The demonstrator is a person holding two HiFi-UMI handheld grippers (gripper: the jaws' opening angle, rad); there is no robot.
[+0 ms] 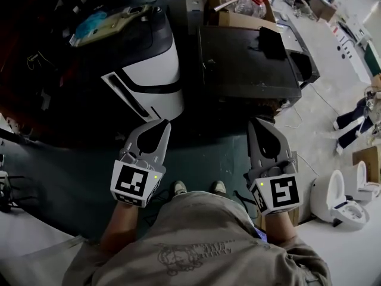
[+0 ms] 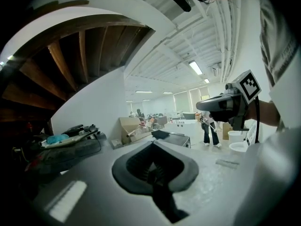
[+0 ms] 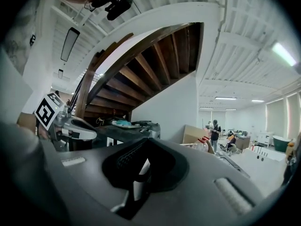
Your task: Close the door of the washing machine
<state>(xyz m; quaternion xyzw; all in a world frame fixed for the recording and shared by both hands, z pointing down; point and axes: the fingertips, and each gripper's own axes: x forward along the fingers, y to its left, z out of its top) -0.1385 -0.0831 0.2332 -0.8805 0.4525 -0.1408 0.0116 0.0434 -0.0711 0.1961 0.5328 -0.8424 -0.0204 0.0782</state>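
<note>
Left tongs are pressed together, empty. A cluttered white unit stands at left. Right of it the washer, dark and flat-topped (lid apparently down), sits on the floor ahead. Behind it a carton holds a clear bottle. Right tongs are likewise pressed together, empty. The green floor turns pale rightwards, by white toilets.

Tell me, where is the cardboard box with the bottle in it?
In the head view, the cardboard box is at the top, a bit right of the middle, just behind the black machine.
</note>
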